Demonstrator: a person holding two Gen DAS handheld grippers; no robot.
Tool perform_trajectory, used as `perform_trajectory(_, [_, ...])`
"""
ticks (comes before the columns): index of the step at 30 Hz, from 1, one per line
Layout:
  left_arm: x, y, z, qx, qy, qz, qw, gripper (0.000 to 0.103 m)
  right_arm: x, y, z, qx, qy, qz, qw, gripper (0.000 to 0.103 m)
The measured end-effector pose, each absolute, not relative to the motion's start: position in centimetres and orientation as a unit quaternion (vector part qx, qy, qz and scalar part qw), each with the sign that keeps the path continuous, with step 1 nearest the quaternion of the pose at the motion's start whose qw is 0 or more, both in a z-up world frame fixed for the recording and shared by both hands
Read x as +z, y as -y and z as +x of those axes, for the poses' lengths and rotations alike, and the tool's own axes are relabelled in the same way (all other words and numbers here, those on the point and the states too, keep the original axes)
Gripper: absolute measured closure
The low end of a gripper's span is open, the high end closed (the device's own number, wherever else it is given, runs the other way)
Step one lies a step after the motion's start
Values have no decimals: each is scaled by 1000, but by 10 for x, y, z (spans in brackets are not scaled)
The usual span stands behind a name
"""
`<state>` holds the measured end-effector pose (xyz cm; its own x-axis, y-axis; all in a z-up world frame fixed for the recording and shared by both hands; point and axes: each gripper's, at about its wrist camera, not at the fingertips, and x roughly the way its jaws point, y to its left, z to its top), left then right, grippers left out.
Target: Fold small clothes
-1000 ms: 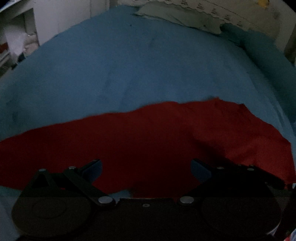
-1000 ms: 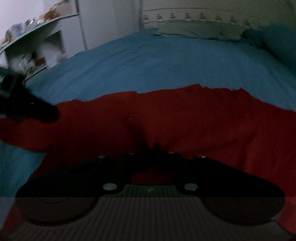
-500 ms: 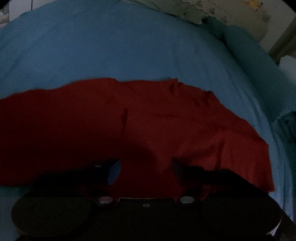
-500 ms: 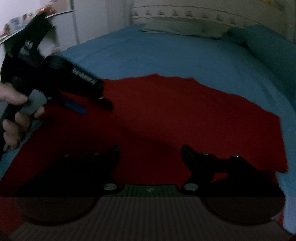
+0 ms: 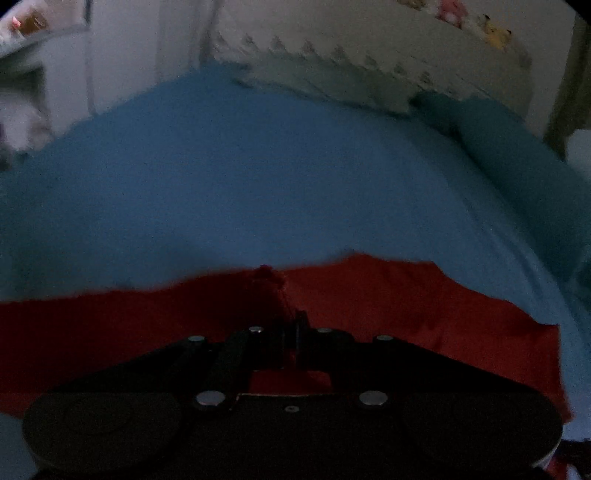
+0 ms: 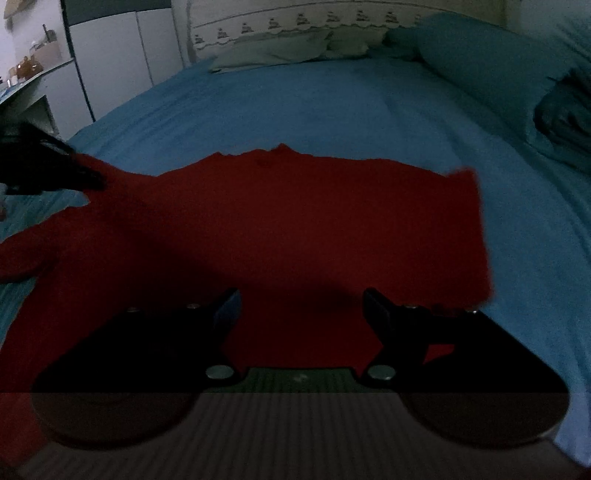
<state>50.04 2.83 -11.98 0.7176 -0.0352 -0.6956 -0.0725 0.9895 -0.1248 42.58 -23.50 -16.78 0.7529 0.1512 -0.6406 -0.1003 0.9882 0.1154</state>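
A dark red garment (image 5: pixel 406 302) lies spread flat on the blue bed sheet (image 5: pixel 258 184). My left gripper (image 5: pixel 290 321) is shut on a pinched fold of it, and the cloth rises in a small puckered ridge just beyond the fingertips. In the right wrist view the same red garment (image 6: pixel 295 221) fills the middle. My right gripper (image 6: pixel 301 299) hovers open over its near part, with flat cloth below and nothing between the fingers. The left gripper (image 6: pixel 88 181) shows at the left edge, its tip on the garment's left corner.
Pale pillows (image 6: pixel 273 51) and a patterned headboard (image 6: pixel 332 18) are at the far end of the bed. A rumpled teal blanket (image 6: pixel 554 110) lies along the right side. White cabinets and a shelf (image 6: pixel 110 55) stand to the left.
The left jaws went from wide open to shut on the red cloth, which now puckers ahead of them. The right jaws opened and that gripper slid right along the garment.
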Motion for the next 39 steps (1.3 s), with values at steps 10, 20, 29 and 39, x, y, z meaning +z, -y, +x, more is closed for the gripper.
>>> perform_trajectory(10, [-161, -62, 492, 58, -392, -44, 917, 98, -187, 243, 445, 33, -373, 42, 926, 15])
perform_trajectory(20, [-153, -80, 485, 72, -417, -43, 905, 58, -170, 277, 432, 18, -395, 57, 917, 14])
perform_trajectory(29, [-149, -58, 498, -1, -416, -36, 909, 33, -147, 248, 467, 93, -336, 30, 937, 0])
perform_trajectory(39, [-183, -66, 508, 5, -471, -32, 882, 33, -171, 270, 466, 84, -373, 26, 924, 1])
